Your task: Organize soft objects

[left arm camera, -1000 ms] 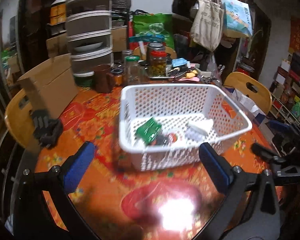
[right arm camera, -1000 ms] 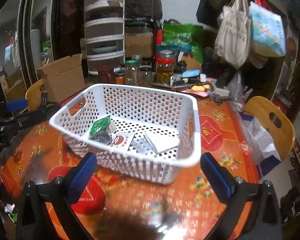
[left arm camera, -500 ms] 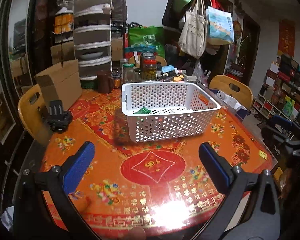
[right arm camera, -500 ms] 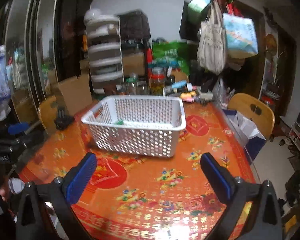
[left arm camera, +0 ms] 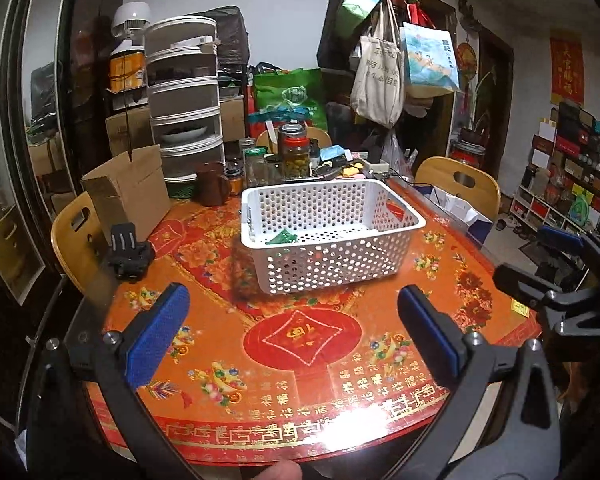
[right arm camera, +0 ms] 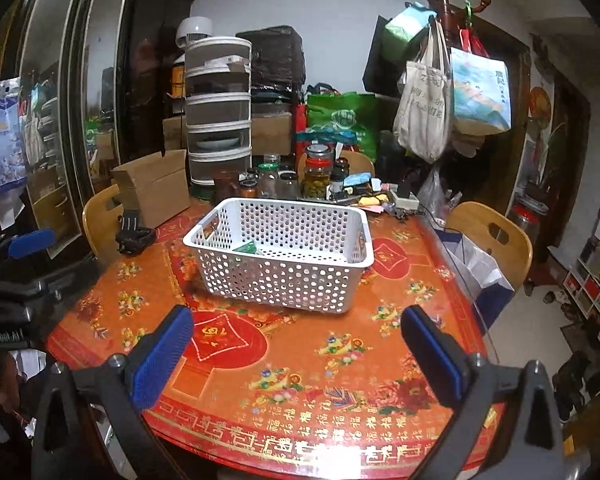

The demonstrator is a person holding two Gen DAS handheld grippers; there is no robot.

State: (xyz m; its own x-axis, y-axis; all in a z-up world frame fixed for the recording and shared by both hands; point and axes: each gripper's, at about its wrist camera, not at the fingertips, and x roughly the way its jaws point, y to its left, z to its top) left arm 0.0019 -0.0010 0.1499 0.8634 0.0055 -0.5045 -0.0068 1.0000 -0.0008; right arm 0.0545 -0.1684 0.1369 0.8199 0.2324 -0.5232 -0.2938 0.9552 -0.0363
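While both tongs (left arm camera: pixel 292 328) (right arm camera: pixel 296 344) hang open, basket (left arm camera: pixel 332 236) holds packets.

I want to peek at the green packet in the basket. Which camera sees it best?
The left wrist view: the green packet sits nearer there, above the white basket rim. In the right wrist view the packet is smaller, mostly hidden behind the wall.

The table (left arm camera: pixel 308 344) wears an orange-red cloth with flower sprays, red lantern shapes and gold characters along its near edge. A white basket (left arm camera: pixel 328 256) pierced with round holes holds a green packet (left arm camera: pixel 281 237). Both grippers carry blue pads (right arm camera: pixel 162 356) on black frames. A plain brown cardboard box (left arm camera: pixel 128 188) sits at the left edge.
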